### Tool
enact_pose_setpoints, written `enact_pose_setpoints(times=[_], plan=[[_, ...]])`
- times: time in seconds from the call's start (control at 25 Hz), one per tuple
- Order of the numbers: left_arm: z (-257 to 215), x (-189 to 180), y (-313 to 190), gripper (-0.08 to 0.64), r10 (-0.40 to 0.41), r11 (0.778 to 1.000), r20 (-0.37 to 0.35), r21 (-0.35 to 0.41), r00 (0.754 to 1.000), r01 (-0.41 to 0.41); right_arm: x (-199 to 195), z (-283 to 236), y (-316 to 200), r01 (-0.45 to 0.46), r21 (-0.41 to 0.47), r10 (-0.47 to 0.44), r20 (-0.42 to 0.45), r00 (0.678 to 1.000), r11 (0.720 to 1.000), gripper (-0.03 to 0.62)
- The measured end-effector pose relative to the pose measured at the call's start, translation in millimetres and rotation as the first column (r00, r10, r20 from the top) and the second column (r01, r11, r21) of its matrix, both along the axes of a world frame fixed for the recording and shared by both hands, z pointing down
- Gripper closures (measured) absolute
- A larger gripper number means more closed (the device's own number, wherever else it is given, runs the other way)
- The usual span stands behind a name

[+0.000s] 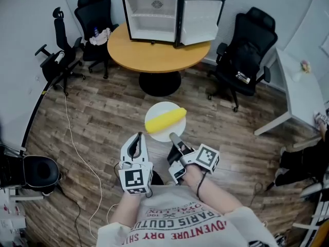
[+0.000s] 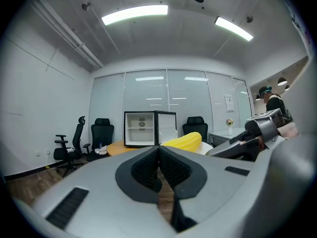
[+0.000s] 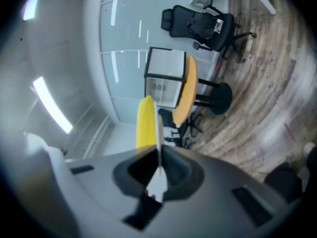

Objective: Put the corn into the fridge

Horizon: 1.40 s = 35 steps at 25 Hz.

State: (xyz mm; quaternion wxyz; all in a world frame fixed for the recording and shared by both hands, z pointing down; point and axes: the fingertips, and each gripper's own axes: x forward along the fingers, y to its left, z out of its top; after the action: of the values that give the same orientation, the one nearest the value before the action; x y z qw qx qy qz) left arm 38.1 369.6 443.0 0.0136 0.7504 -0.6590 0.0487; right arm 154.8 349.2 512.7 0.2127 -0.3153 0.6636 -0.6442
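A yellow corn cob (image 1: 164, 120) lies on a white plate (image 1: 157, 134) held out in the air over the floor. My right gripper (image 1: 174, 137) is shut on the plate's near rim; in the right gripper view the plate (image 3: 159, 148) shows edge-on between the jaws with the corn (image 3: 145, 122) on it. My left gripper (image 1: 136, 141) hangs beside the plate, shut, with nothing between its pads (image 2: 159, 163). The corn (image 2: 185, 141) also shows in the left gripper view. A small black fridge (image 1: 152, 14) stands on the round wooden table (image 1: 154, 55) with its door (image 1: 200, 20) swung open.
Black office chairs (image 1: 244, 53) stand round the table, with more at the left (image 1: 95, 22). A white desk (image 1: 300, 91) is at the right. A cable (image 1: 72, 138) trails over the wooden floor. Another person (image 2: 271, 99) stands far right in the left gripper view.
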Motion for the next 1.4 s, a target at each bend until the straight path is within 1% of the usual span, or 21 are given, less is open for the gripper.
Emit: enact_pose_setpoints(times=[0.24,0.36,0.52,0.68,0.84,1.04,1.2,1.4], plan=[[7.6,-10.0,-26.5,0.529,-0.001,1.0,-0.014,0.001,1.0,0.001,-7.5,8.9,-25.1,-0.001,-0.004,0.001,-0.014,1.0,1.0,0.555],[5.8,-23.8,-53.9,0.529,0.011,1.0,-0.019,0.008,1.0,-0.01,-17.9,8.5,-48.0,-0.016,-0.003,0.016,-0.014,1.0,1.0,0.555],[-3.7,-47.5,-99.4,0.529,0.043,0.999,-0.019,0.027,0.999,-0.042,-33.7,6.8,-88.1,-0.061,0.002,0.061,-0.02,0.998,0.998,0.555],[-8.1,-77.2,-148.2,0.529,0.083,0.996,-0.022,0.027,0.996,-0.083,-60.9,2.5,-129.3,-0.101,0.002,0.101,-0.013,0.995,0.995,0.554],[-13.4,-117.5,-197.9,0.529,0.115,0.993,-0.044,0.029,0.992,-0.114,-95.4,-3.4,-171.8,-0.138,0.011,0.138,-0.018,0.99,0.99,0.555],[-18.2,-160.4,-256.5,0.529,0.17,0.985,-0.027,0.032,0.985,-0.169,-140.1,-3.4,-225.8,-0.185,0.008,0.185,-0.023,0.983,0.983,0.554],[-19.5,-187.6,-287.8,0.53,0.197,0.98,-0.031,0.031,0.98,-0.197,-171.4,-2.6,-255.5,-0.2,0.004,0.2,-0.028,0.979,0.98,0.554],[-18.2,-205.6,-315.3,0.529,0.208,0.978,-0.039,0.022,0.977,-0.207,-191.9,-0.1,-283.4,-0.212,-0.021,0.212,-0.024,0.977,0.977,0.554]])
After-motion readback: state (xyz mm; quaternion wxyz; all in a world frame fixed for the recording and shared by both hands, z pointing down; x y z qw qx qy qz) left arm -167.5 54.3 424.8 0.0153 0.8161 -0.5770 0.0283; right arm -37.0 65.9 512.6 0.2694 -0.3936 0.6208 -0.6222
